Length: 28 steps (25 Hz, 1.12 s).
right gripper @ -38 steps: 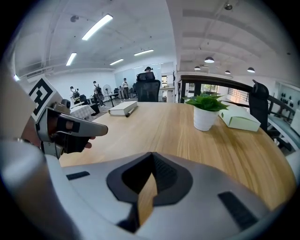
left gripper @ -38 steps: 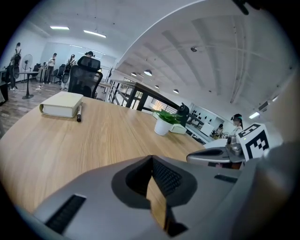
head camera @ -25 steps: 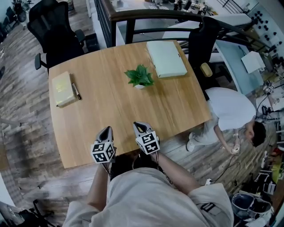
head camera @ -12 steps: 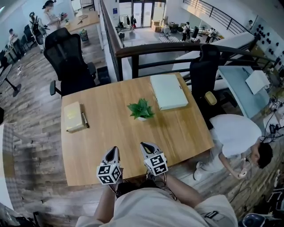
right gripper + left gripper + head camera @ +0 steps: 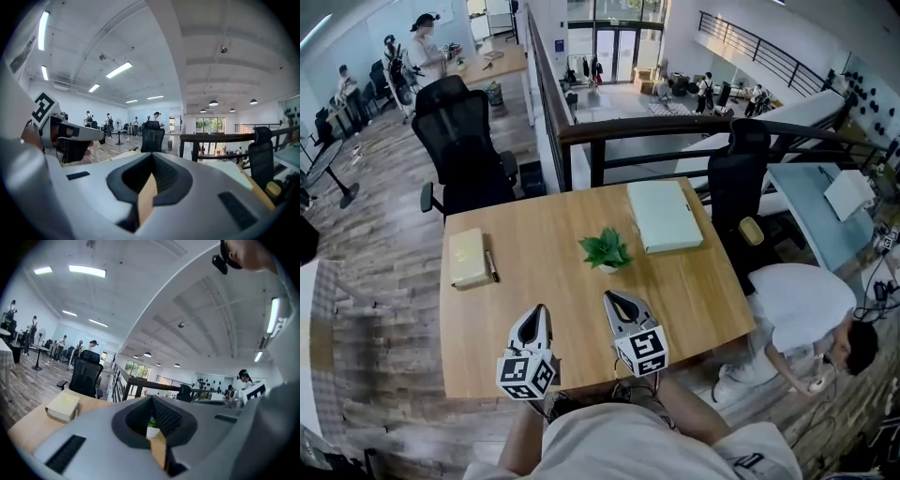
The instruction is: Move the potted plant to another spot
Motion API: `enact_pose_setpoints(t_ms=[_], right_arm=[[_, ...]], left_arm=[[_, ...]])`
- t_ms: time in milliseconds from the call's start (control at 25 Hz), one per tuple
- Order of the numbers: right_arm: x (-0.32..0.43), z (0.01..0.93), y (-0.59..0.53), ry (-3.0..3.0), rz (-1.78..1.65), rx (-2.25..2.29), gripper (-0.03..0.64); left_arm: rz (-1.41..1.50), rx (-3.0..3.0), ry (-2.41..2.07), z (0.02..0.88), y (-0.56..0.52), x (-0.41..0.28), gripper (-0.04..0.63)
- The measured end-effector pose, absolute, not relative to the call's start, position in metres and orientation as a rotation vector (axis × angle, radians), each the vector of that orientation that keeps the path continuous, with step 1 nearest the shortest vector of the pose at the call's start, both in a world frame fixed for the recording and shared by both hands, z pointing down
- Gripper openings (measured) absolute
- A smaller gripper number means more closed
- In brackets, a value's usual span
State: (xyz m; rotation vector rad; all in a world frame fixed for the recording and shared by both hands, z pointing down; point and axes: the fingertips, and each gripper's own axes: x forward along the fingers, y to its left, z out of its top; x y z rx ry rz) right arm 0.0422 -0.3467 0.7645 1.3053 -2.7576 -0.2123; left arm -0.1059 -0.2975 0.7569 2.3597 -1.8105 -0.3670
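Note:
The potted plant [image 5: 605, 251], a small green plant in a white pot, stands near the middle of the wooden table [image 5: 694, 291]. Both grippers hover over the table's near edge, pointing toward the plant and well short of it. My left gripper [image 5: 538, 312] has its jaws together with nothing in them. My right gripper [image 5: 612, 298] is shut and empty too. In the left gripper view the plant [image 5: 151, 423] shows through the gap below the shut jaw tips [image 5: 152, 397]. The right gripper view shows shut jaws [image 5: 152, 155] and bare tabletop.
A pale green closed notebook [image 5: 664, 216] lies at the table's far right. A yellow book [image 5: 468, 257] with a pen [image 5: 490, 266] lies at the left. Black office chairs [image 5: 465, 142] stand behind, a railing [image 5: 675, 131] runs past, and a person in white [image 5: 802, 307] bends at the right.
The head view has tilted up, so the table sits lower and more of the room shows. Both grippers stay shut and now appear nearer the plant. The plant has not moved on the table.

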Motion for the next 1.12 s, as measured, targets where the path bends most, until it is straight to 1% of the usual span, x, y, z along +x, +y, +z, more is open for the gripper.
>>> enact_pose_setpoints(t_ms=[80,200,520,1120], right_arm=[[0.042,0.751,-0.343,-2.768,-0.252,1.318,0.003],[0.041,0.732,-0.339,-2.798,-0.293,1.330,0.003],[0.041,0.684,-0.324,-2.849,-0.412,1.349,0.003],[0.038,0.685,-0.321,-2.845,-0.425,1.353,0.003]], left_arm=[[-0.445,2.358,-1.833,0.739,-0.291,-0.112,0.012],[-0.482,2.376,-1.897,0.718,-0.285,-0.122,0.011],[-0.425,2.432,-2.019,0.694,-0.271,-0.133,0.012],[-0.383,2.465,-1.987,0.697,-0.275,-0.125,0.012]])
